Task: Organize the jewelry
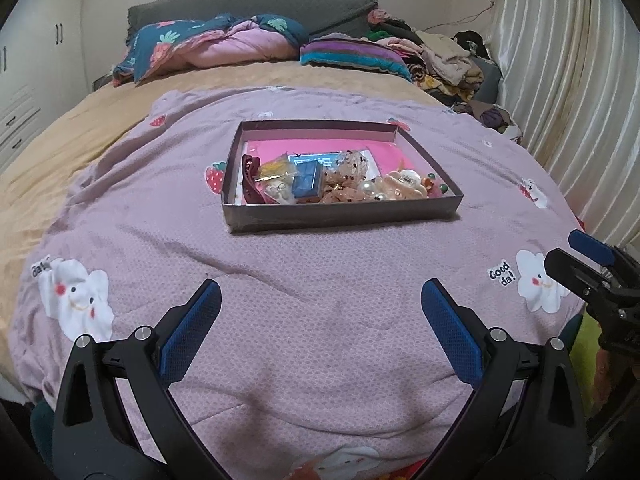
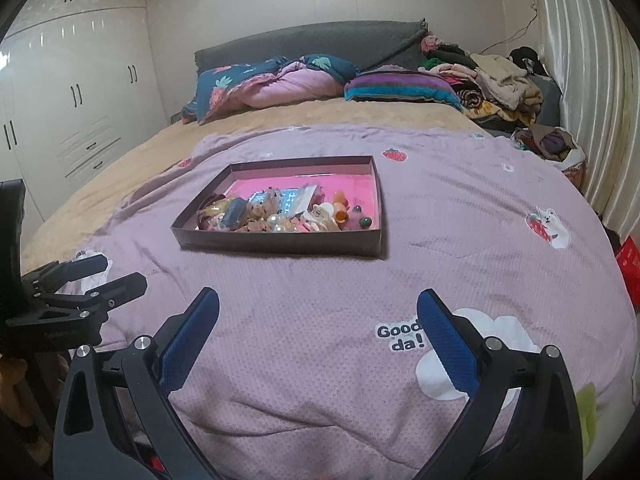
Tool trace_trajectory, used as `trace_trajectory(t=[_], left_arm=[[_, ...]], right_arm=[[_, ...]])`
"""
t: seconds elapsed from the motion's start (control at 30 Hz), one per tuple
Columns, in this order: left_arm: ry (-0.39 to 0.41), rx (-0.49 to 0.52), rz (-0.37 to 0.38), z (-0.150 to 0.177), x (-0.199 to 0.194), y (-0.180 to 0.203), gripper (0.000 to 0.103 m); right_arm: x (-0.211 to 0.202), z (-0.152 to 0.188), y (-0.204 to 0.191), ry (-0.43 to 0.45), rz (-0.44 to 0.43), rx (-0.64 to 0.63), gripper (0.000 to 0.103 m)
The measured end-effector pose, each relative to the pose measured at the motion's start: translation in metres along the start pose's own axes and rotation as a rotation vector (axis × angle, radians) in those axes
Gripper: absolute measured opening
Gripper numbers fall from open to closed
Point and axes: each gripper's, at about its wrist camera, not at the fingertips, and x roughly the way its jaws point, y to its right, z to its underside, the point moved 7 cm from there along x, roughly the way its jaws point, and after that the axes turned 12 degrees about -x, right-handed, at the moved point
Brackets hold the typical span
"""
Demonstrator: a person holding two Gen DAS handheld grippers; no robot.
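**Tray ahead of both spread grippers**

The shallow dark rectangular cardboard tray point(image 1: 340, 210) lies on the mauve patterned quilt point(image 1: 280, 280), well ahead of both tools. In it, on a pink liner, sit a small blue box point(image 1: 307, 184), a maroon hair claw point(image 1: 250, 180), pearl beads point(image 1: 366, 188) and other trinkets. The left gripper point(image 1: 320, 312) and right gripper point(image 2: 318, 316) both hover over the quilt, jaws spread wide, holding nothing, tray apart from them.

We've got both wrist cams low over the bed's foot end, looking toward the headboard point(image 1: 256, 4). Left one sits nearer the tray point(image 1: 344, 210); right one's further right. Both share tray and quilt point(image 2: 320, 300).
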Motion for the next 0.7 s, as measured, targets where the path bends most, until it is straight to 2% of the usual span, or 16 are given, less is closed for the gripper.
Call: trace_trajectory(t=[0.2,0.7], left_arm=[[-0.004,-0.002,-0.024,0.0005,0.0001,-0.0011,0.094],[-0.002,-0.008,-0.028,-0.0011,-0.0038,-0.0036,0.094]], right_arm=[[0.0007,0.0007,-0.0014,-0.003,-0.005,-0.007,0.099],[0.0014,0.0019,-0.0032,0.0,0.0,-0.009,0.099]])
